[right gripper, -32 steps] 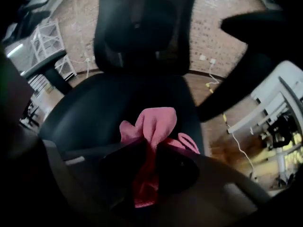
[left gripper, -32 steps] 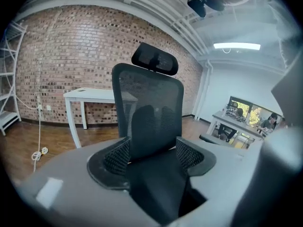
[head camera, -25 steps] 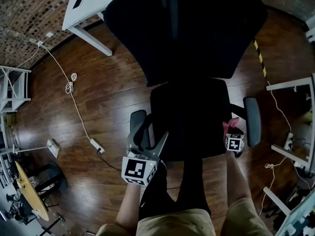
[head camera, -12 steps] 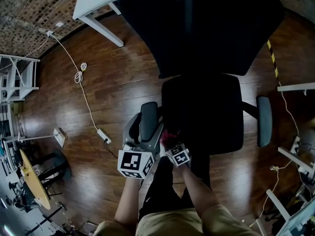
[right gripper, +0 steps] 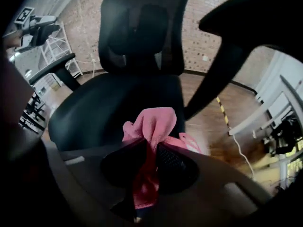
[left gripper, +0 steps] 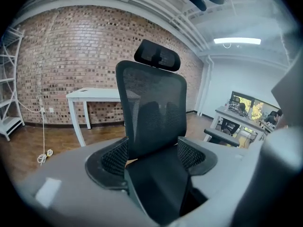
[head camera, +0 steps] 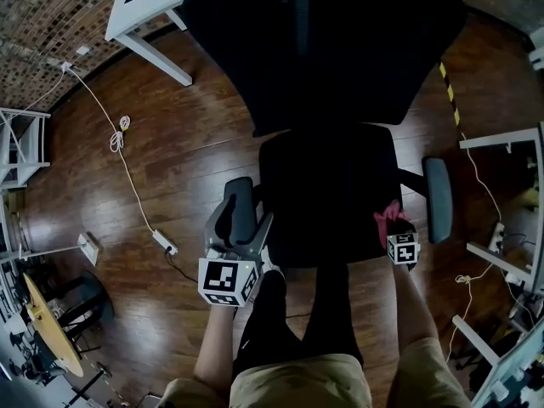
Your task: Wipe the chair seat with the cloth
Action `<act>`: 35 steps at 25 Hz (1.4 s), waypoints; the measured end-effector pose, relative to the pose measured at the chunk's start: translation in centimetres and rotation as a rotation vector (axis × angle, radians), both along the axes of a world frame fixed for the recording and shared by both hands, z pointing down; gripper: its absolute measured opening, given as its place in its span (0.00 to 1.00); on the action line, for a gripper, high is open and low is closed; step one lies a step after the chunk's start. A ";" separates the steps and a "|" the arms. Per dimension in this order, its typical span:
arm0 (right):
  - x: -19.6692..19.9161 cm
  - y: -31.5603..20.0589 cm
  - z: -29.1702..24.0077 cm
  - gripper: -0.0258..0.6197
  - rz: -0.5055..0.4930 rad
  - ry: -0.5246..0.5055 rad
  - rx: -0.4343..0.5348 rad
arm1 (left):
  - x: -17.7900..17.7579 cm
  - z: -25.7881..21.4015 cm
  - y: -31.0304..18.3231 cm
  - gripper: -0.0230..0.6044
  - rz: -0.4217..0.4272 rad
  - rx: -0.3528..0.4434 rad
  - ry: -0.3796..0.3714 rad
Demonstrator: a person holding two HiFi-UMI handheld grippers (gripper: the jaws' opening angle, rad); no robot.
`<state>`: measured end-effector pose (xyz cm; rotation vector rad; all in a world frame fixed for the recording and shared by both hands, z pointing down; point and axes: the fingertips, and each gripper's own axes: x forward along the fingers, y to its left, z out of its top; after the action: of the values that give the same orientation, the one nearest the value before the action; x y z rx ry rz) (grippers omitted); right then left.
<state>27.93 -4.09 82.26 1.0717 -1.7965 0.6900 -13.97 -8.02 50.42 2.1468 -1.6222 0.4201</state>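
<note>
A black office chair stands in front of me, its seat (head camera: pixel 327 194) dark and its mesh back (head camera: pixel 323 41) towering beyond. My right gripper (head camera: pixel 393 223) is shut on a pink cloth (head camera: pixel 388 215), which rests at the seat's front right corner. In the right gripper view the cloth (right gripper: pixel 151 126) bunches out between the jaws over the seat (right gripper: pixel 113 108). My left gripper (head camera: pixel 240 232) sits by the chair's left armrest (head camera: pixel 236 211), jaws open with nothing between them; its view looks at the chair back (left gripper: pixel 151 108).
Dark wooden floor all round. A white table (head camera: pixel 153 7) stands far left, with a white cable (head camera: pixel 127 160) and power strip (head camera: pixel 164 243) on the floor. The right armrest (head camera: pixel 438 198) is beside the cloth. White desk frames (head camera: pixel 510 211) stand at right. My legs are below the seat.
My right gripper has swept the cloth from the seat's front left, near the left gripper, back across to the front right corner. The left gripper has stayed by the left armrest.
</note>
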 end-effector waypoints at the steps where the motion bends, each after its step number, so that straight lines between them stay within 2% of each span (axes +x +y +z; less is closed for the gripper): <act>1: 1.4 -1.0 -0.7 0.16 0.019 0.026 0.008 | 0.1 0.1 -0.1 0.54 0.000 0.000 0.006; 4: 2.8 -1.7 -1.1 0.15 0.083 0.085 -0.006 | 0.3 0.1 -0.2 0.54 -0.018 0.000 0.024; 6: 0.8 -0.8 -1.0 0.16 0.131 0.061 -0.022 | 0.2 -0.2 -0.1 0.54 -0.029 0.002 0.032; 8: -5.5 1.0 -0.9 0.15 0.130 -0.080 -0.038 | -0.2 -0.2 0.1 0.54 -0.037 0.003 0.033; 10: -14.8 4.5 -0.8 0.15 0.100 -0.272 -0.078 | -0.8 0.1 0.3 0.54 -0.046 -0.001 0.029; 13: -28.2 11.4 -1.2 0.16 -0.017 -0.468 -0.172 | -1.4 0.4 0.8 0.54 -0.052 -0.012 0.024; 16: -37.8 16.6 -2.5 0.16 -0.208 -0.560 -0.233 | -2.1 0.3 1.2 0.54 -0.052 -0.016 0.013; 18: -39.8 18.5 -2.1 0.16 -0.361 -0.546 -0.239 | -2.5 0.3 1.4 0.54 -0.054 -0.019 0.002; 20: -38.1 18.5 -1.3 0.15 -0.480 -0.512 -0.204 | -2.7 0.3 1.6 0.54 -0.058 -0.018 -0.002; 21: -36.0 17.7 -1.0 0.15 -0.501 -0.490 -0.174 | -2.7 0.2 1.7 0.54 -0.061 -0.016 -0.001; 22: -33.2 16.6 -0.6 0.15 -0.481 -0.459 -0.147 | -2.7 0.1 1.8 0.54 -0.062 -0.013 0.001; 25: -20.1 12.2 1.3 0.15 -0.254 -0.334 -0.116 | -2.4 0.0 1.8 0.54 -0.061 -0.009 0.010; 26: -15.6 11.0 1.6 0.15 -0.205 -0.290 -0.109 | -2.1 0.1 1.8 0.54 -0.059 -0.009 0.016; 29: -5.3 7.6 0.7 0.15 -0.195 -0.142 -0.060 | -1.2 0.2 1.7 0.54 -0.046 -0.004 0.027; 32: 1.2 4.7 -0.9 0.15 -0.082 -0.079 -0.017 | -0.9 0.2 2.0 0.54 -0.045 -0.005 0.034; 35: 5.1 3.9 -1.7 0.15 0.054 -0.038 -0.003 | -0.6 0.2 2.4 0.54 -0.049 -0.005 0.041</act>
<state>33.03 -0.19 80.60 1.1153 -1.8038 0.7498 -14.57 -5.59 50.60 2.0934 -1.6454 0.3626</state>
